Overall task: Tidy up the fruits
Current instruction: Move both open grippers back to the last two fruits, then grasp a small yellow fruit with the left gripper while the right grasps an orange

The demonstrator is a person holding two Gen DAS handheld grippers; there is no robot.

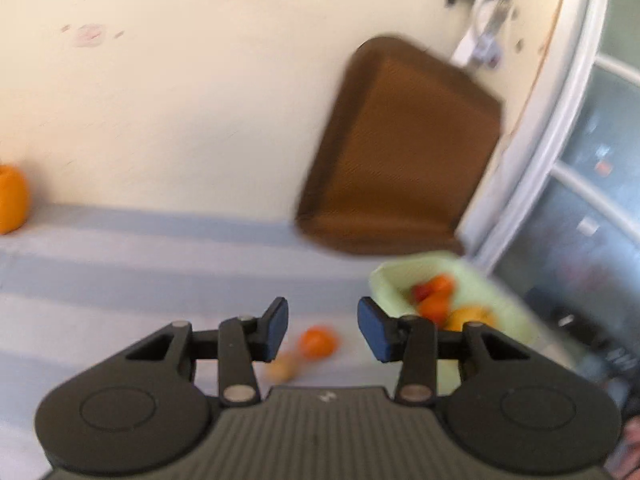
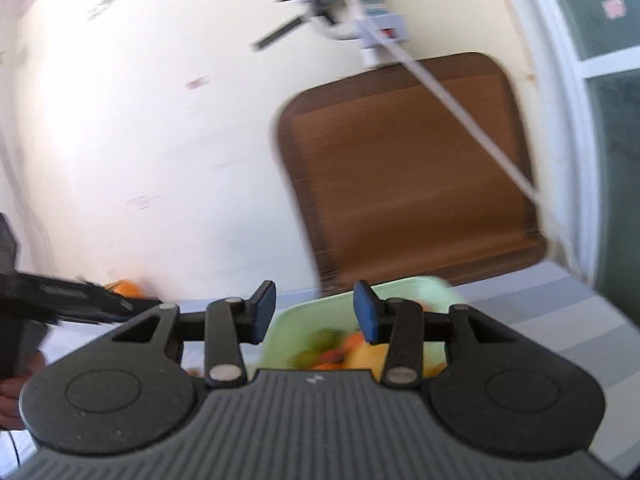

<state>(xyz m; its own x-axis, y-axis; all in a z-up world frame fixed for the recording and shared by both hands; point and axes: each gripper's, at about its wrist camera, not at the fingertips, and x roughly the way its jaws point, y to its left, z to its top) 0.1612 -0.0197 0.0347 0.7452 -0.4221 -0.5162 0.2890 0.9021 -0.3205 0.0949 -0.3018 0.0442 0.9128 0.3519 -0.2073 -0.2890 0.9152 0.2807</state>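
A pale green tray [image 1: 500,304] holds several fruits, orange, red and yellow [image 1: 436,300]. My left gripper [image 1: 322,330] is open and empty above the grey striped cloth, left of the tray. A small orange fruit [image 1: 318,342] and a tan fruit [image 1: 282,368] lie on the cloth below its jaws. Another orange fruit [image 1: 12,200] sits at the far left. My right gripper [image 2: 314,320] is open and empty, just above the green tray [image 2: 288,320], whose fruits [image 2: 344,350] show blurred.
A brown mat [image 1: 400,148] lies on the cream floor beyond the cloth; it also shows in the right wrist view [image 2: 408,168]. A white cable and device [image 2: 376,28] lie behind it. The left gripper [image 2: 60,296] shows at left near an orange fruit [image 2: 126,288].
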